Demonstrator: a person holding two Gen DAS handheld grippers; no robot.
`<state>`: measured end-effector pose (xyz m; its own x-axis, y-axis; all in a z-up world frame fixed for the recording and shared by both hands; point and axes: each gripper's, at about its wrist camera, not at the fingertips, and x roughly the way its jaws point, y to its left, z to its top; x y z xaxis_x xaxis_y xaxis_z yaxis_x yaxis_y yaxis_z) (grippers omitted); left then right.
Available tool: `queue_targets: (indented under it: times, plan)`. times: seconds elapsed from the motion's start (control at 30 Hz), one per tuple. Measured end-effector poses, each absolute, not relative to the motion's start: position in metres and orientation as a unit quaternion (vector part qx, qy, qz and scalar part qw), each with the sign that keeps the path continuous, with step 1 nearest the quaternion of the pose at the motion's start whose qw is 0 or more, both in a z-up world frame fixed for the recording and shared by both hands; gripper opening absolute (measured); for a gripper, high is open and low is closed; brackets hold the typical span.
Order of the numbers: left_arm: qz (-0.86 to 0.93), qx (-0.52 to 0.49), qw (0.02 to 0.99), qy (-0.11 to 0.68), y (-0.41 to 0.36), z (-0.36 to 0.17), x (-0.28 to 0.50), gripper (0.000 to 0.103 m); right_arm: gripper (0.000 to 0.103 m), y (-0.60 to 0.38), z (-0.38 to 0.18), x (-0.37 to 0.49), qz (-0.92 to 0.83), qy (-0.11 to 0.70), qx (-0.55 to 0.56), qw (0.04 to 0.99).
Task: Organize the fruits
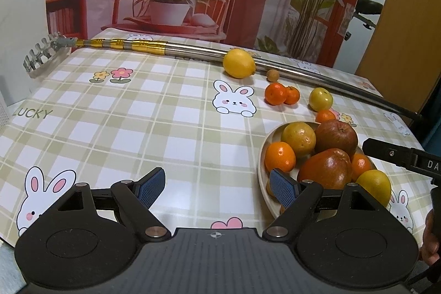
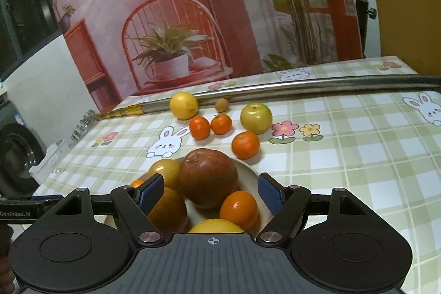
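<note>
1. Hovering above the plate (image 2: 249,168) of fruit, my right tongs (image 2: 210,193) gape empty.
2. Left tongs (image 1: 217,188) stand open beside the plate.
3. Beyond the plate, a lemon (image 2: 183,105) and tangerines (image 2: 210,126) sit loose on the table (image 2: 344,156).

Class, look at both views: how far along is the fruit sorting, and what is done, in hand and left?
Roughly halfway. Done: the plate already holds a pile, including a red apple. In hand: nothing; the right claw hangs open over the plate, and the left claw is open beside it. Left: the lemon, green apple, three mandarins and a small brown fruit on the table.
</note>
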<state>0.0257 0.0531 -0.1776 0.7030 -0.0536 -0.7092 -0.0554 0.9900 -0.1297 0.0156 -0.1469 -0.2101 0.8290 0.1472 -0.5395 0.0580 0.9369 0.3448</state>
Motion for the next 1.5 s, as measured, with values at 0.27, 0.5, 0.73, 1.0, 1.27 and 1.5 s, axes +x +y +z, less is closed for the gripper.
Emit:
queue_targets:
  times: [0.27, 0.5, 0.73, 1.0, 1.27, 1.5]
  plan:
    - [-0.002, -0.069, 0.919, 0.389, 0.052, -0.181, 0.027, 0.085, 0.072, -0.149, -0.214, 0.017, 0.022, 0.294, 0.183, 0.938]
    - [0.001, -0.058, 0.917, 0.394, 0.05, -0.182, 0.028, 0.085, 0.072, -0.151, -0.215, 0.017, 0.02, 0.292, 0.188, 0.937]
    - [-0.005, -0.068, 0.922, 0.38, 0.054, -0.179, 0.028, 0.08, 0.072, -0.152, -0.215, 0.016, 0.018, 0.289, 0.188, 0.938]
    - [-0.025, -0.067, 0.935, 0.346, 0.059, -0.153, 0.043, 0.077, 0.072, -0.171, -0.197, 0.017, -0.002, 0.266, 0.184, 0.946]
    - [-0.055, -0.055, 0.946, 0.316, 0.056, -0.126, 0.071, 0.072, 0.072, -0.204, -0.172, 0.027, -0.027, 0.234, 0.178, 0.955]
    - [-0.097, -0.06, 0.936, 0.334, 0.045, -0.127, 0.105, 0.071, 0.072, -0.217, -0.164, 0.04, -0.027, 0.222, 0.172, 0.959]
